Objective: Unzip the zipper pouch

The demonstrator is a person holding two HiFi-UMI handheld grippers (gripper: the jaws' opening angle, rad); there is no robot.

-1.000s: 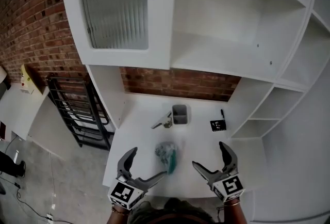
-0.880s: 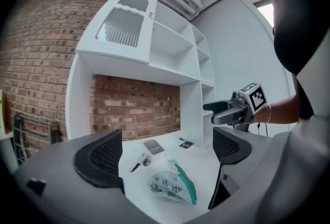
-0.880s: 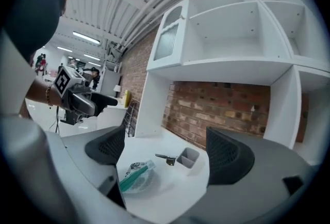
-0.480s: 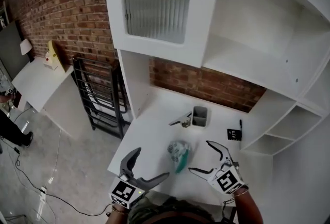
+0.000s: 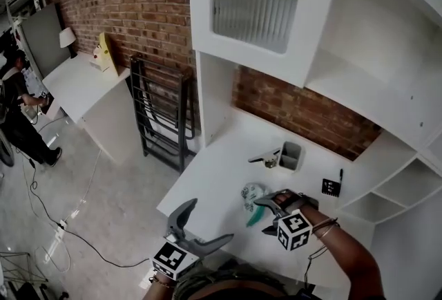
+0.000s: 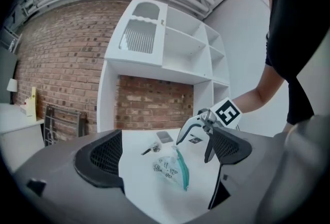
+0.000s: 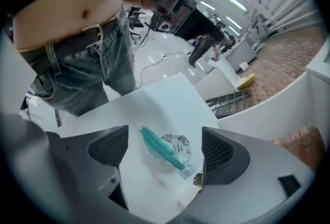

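Our left tongs (image 6: 164, 152) gape wide, empty. Our right tongs (image 7: 165, 148) are closing over the clear, teal-zippered soft plastic pouch (image 7: 172, 148), which lies untouched on the white surface (image 5: 214, 181). It looks light, floppy and slippery; we'd pinch the stiffer zipper edge.

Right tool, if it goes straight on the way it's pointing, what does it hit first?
Most likely the zipper pouch, lying on the white table straight ahead between the closing jaws of the right tool, which don't touch it yet. How far off is unclear.
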